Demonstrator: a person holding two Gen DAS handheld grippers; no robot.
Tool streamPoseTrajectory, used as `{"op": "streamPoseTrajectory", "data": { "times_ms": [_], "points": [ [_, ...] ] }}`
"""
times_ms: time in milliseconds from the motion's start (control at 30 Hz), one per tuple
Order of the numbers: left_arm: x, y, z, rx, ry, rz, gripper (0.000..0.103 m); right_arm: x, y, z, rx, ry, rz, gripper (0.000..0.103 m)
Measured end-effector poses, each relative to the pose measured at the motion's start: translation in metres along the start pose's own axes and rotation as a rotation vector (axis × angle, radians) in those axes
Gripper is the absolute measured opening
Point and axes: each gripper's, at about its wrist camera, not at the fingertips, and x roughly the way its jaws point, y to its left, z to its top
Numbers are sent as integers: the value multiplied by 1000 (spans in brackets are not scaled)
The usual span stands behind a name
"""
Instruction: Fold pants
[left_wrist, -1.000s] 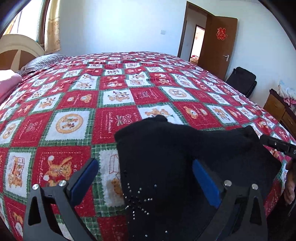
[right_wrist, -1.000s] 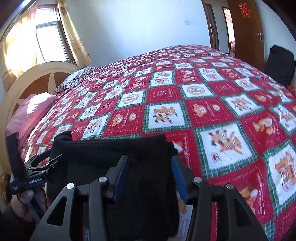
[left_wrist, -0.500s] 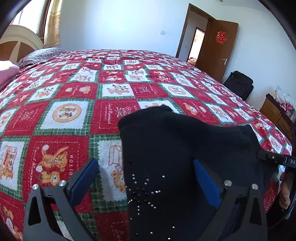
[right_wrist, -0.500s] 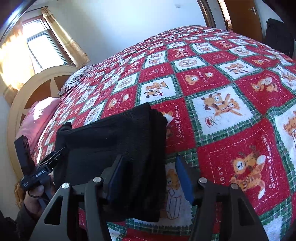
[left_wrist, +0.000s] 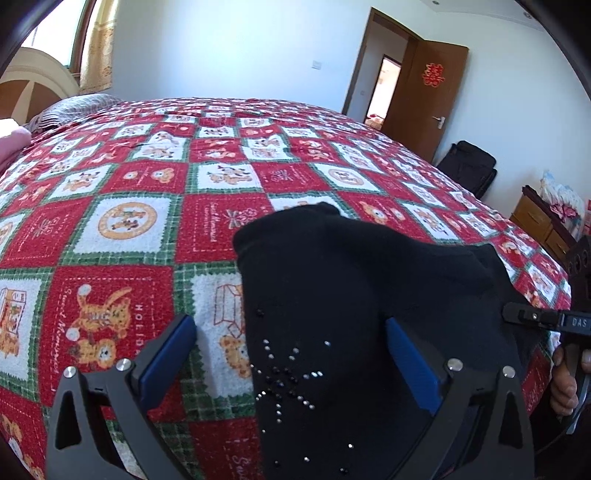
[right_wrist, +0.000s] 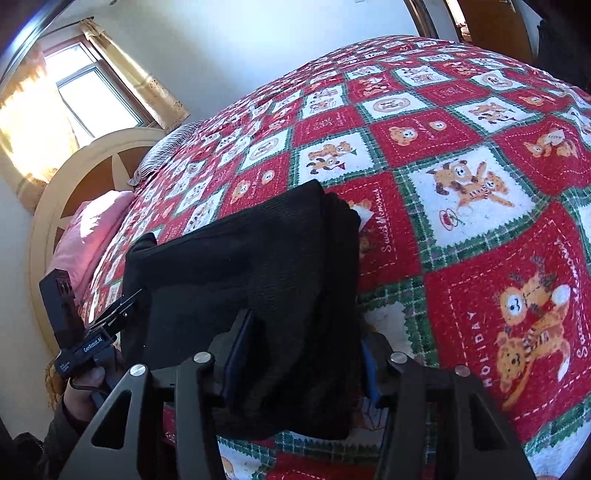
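Note:
Black pants (left_wrist: 351, 295) with small rhinestones lie folded into a compact stack on the red patchwork bedspread (left_wrist: 147, 206), near the bed's front edge. My left gripper (left_wrist: 291, 354) is open, its blue pads wide apart over the stack's left end, holding nothing. My right gripper (right_wrist: 303, 350) is open with its jaws straddling the right end of the pants (right_wrist: 258, 266); the fabric lies between the pads without being pinched. The left gripper also shows in the right wrist view (right_wrist: 107, 317), at the pants' far end.
The bedspread (right_wrist: 461, 155) covers the whole bed. A pink pillow (right_wrist: 88, 229) and a striped pillow lie by the headboard (right_wrist: 48, 206). A black bag (left_wrist: 469, 166) leans on the wall by the open door, and a wooden dresser (left_wrist: 543, 225) stands at the right.
Both grippers have drawn back and lifted slightly from the folded pants. The right gripper's jaws have widened a little. The pants lie still.

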Motion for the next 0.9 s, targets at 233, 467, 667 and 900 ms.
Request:
{"op": "streamPoseTrajectory", "data": {
  "times_ms": [233,467,667,900],
  "points": [
    [-6,5,-3,-22,-23,-126,67,-4,4,-1,-3,-5,57,30],
    [-15,4,-5,-28,-32,-196,28,-22,27,0,-73,-61,61,28],
    [-28,7,-1,-57,-62,-218,22,-32,46,5,-113,-87,79,28],
    [-54,24,13,-58,-111,-183,16,-19,71,22,-150,-82,115,28]
  ]
}}
